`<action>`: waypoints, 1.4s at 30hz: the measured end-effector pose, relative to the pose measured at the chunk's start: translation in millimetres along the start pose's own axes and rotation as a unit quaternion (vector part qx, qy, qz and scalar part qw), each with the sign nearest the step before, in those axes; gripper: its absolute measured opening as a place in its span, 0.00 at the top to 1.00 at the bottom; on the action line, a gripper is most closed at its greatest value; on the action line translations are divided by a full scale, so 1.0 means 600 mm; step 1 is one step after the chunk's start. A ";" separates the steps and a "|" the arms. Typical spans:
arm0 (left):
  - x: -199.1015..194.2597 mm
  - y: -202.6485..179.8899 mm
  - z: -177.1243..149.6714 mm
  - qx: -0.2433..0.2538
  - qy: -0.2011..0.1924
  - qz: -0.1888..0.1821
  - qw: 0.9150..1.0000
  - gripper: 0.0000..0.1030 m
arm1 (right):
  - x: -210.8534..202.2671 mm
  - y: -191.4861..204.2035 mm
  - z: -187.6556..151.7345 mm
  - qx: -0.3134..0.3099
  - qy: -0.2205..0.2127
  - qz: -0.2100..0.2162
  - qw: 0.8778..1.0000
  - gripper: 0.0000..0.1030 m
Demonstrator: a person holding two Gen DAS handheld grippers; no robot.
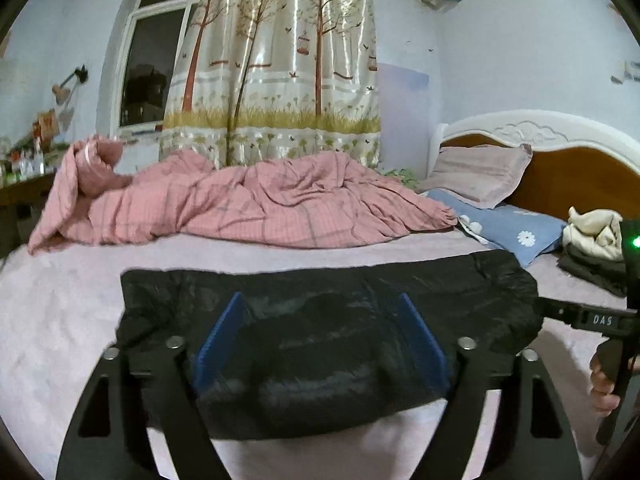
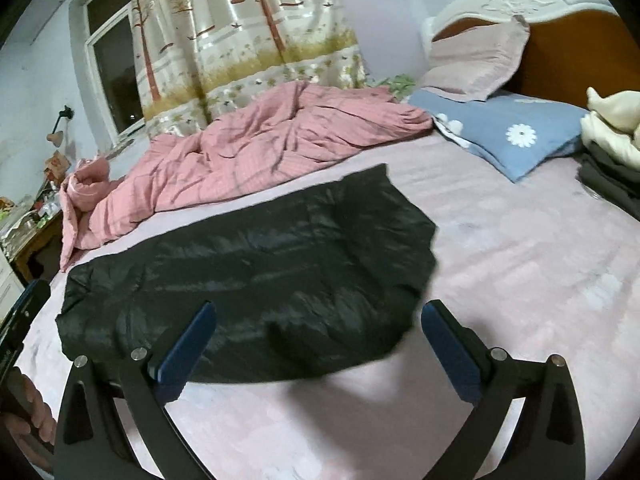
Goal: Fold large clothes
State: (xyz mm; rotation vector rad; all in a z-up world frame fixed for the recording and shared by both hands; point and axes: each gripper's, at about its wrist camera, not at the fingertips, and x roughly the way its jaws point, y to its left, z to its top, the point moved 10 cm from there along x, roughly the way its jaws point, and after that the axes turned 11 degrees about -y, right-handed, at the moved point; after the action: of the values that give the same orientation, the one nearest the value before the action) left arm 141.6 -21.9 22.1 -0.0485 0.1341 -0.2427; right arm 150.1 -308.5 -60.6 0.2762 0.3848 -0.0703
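Bare pink sheet [image 2: 520, 264] lies open right of the black jacket [image 2: 248, 276] and along its near edge. A rumpled pink quilt [image 1: 248, 204] blocks the far side; pillows [image 2: 504, 132] and stacked clothes [image 2: 612, 148] crowd the headboard end.

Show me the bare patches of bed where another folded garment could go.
Free: the pink sheet right of the black puffer jacket, up to the blue daisy pillow and the stacked clothes; also the near strip below the jacket. Crowded: the far side under the pink checked duvet, and the headboard end with its pillows.
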 end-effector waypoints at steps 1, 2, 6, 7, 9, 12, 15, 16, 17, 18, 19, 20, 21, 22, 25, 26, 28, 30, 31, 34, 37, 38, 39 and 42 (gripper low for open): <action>-0.001 0.001 -0.002 -0.004 0.001 0.005 1.000 0.11 | -0.001 -0.001 -0.005 0.008 0.007 0.006 1.000 0.00; -0.003 0.003 -0.005 -0.006 0.000 0.011 1.000 0.08 | -0.001 -0.003 -0.011 0.017 0.013 0.012 1.000 0.00; -0.005 0.006 -0.019 -0.007 0.005 0.023 1.000 0.00 | 0.019 -0.017 -0.051 0.074 0.070 0.024 0.994 0.00; -0.002 0.006 -0.023 -0.007 0.010 0.023 1.000 0.00 | 0.026 -0.020 -0.060 0.083 0.082 0.021 0.993 0.00; 0.004 0.009 -0.033 -0.002 0.019 0.028 0.999 0.00 | 0.035 -0.020 -0.071 0.087 0.094 0.017 0.992 0.00; 0.012 0.021 -0.050 0.008 0.042 0.047 0.998 0.00 | 0.046 -0.018 -0.080 0.103 0.102 0.035 0.989 0.00; 0.008 0.052 -0.064 -0.013 0.052 0.062 0.997 0.00 | 0.056 -0.026 -0.083 0.124 0.101 0.042 0.986 0.00; 0.005 0.071 -0.067 -0.026 0.054 0.072 0.996 0.00 | 0.059 -0.031 -0.082 0.128 0.097 0.041 0.986 0.00; 0.002 0.090 -0.070 -0.036 0.054 0.082 0.994 0.00 | 0.063 -0.033 -0.082 0.133 0.095 0.043 0.986 0.00; -0.001 0.110 -0.071 -0.043 0.053 0.094 0.993 0.00 | 0.068 -0.033 -0.083 0.145 0.095 0.050 0.984 0.00; -0.004 0.132 -0.072 -0.049 0.050 0.109 0.992 0.00 | 0.074 -0.033 -0.084 0.159 0.097 0.057 0.981 0.00; -0.006 0.156 -0.073 -0.056 0.049 0.124 0.990 0.00 | 0.079 -0.032 -0.083 0.167 0.098 0.061 0.979 0.00; -0.006 0.181 -0.075 -0.066 0.050 0.138 0.987 0.00 | 0.086 -0.032 -0.083 0.178 0.098 0.065 0.977 0.00; -0.007 0.206 -0.080 -0.079 0.053 0.152 0.984 0.00 | 0.091 -0.030 -0.083 0.183 0.098 0.067 0.976 0.00; -0.004 0.275 -0.109 -0.137 0.070 0.173 0.973 0.00 | 0.108 -0.021 -0.080 0.193 0.092 0.076 0.974 0.00; 0.002 0.292 -0.126 -0.162 0.086 0.170 0.968 0.00 | 0.113 -0.021 -0.079 0.199 0.089 0.077 0.973 0.00; 0.020 0.311 -0.164 -0.227 0.126 0.138 0.956 0.00 | 0.119 -0.024 -0.077 0.225 0.076 0.081 0.968 0.00; 0.040 0.309 -0.202 -0.309 0.156 0.074 0.935 0.00 | 0.120 -0.030 -0.073 0.243 0.054 0.073 0.966 0.00; 0.046 0.305 -0.211 -0.330 0.159 0.053 0.929 0.00 | 0.123 -0.034 -0.070 0.247 0.045 0.068 0.966 0.00; 0.053 0.271 -0.198 -0.306 0.155 0.011 0.939 0.22 | 0.135 -0.033 -0.062 0.247 0.035 0.056 0.967 0.34; 0.051 0.233 -0.184 -0.245 0.164 0.007 0.956 0.69 | 0.127 -0.024 -0.051 0.228 0.022 0.064 0.971 0.71; 0.044 0.224 -0.174 -0.223 0.158 0.016 0.962 0.72 | 0.119 -0.024 -0.046 0.221 0.019 0.066 0.973 0.74; 0.036 0.214 -0.163 -0.211 0.153 0.020 0.965 0.76 | 0.103 -0.019 -0.037 0.201 0.009 0.062 0.977 0.77; 0.002 0.179 -0.130 -0.190 0.143 0.016 0.971 0.78 | 0.042 -0.034 -0.024 0.161 -0.015 0.041 0.986 0.79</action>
State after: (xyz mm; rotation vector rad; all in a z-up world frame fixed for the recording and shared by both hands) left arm 157.5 79.6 -62.2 -0.3939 0.4680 -0.1871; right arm 165.7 -324.7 -88.3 0.6100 0.3308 -0.0549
